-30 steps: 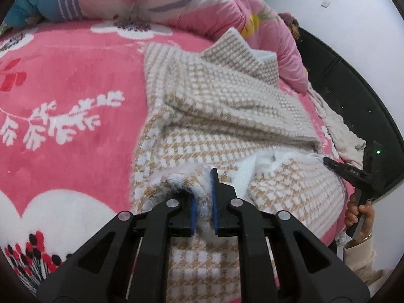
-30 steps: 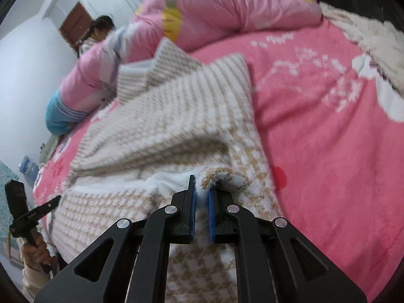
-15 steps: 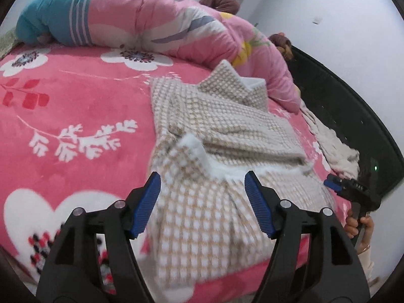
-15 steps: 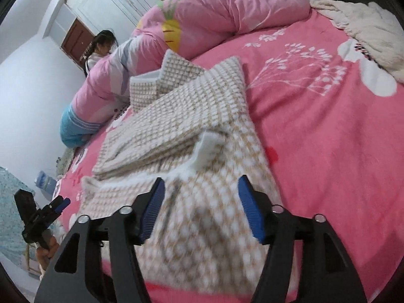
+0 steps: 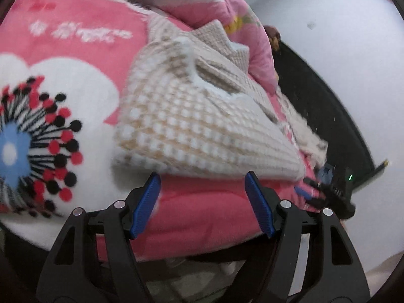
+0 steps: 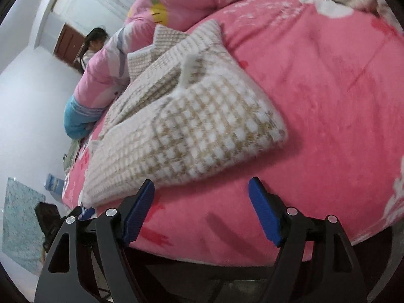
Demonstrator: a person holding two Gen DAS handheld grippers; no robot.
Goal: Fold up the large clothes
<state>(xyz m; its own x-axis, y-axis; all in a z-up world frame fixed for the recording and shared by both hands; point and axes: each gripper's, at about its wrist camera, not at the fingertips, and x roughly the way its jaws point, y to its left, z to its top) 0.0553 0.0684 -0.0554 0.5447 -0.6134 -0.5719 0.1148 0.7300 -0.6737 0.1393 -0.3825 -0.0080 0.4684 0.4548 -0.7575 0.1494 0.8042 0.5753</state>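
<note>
Your left claw (image 5: 202, 199) hangs with its blue pads spread wide and nothing between them, just off the near edge of the bed (image 5: 202, 217), in front of the checked garment (image 5: 192, 126). That garment, a thick beige-and-white knit, lies on the pink blanket (image 5: 75, 75) folded over on itself, with its near edge doubled back and a white fleecy lining showing along a flap on top. Beyond it the collar end rests against the rolled pink quilt (image 5: 202, 2). Moving across to your right claw (image 6: 202, 202), its pads are likewise parted and empty, set off the bed's edge and facing the garment's near right corner. By my reading you are between folds: one lengthwise fold looks laid down and both claws are free for a fresh grip. The frames are motion-blurred, so whether the layers sit square I cannot quite tell. The next move probably calls for pinching both near corners through every layer, lifting evenly, and carrying that edge toward the collar so the bundle halves without the lining flap slipping out.
</note>
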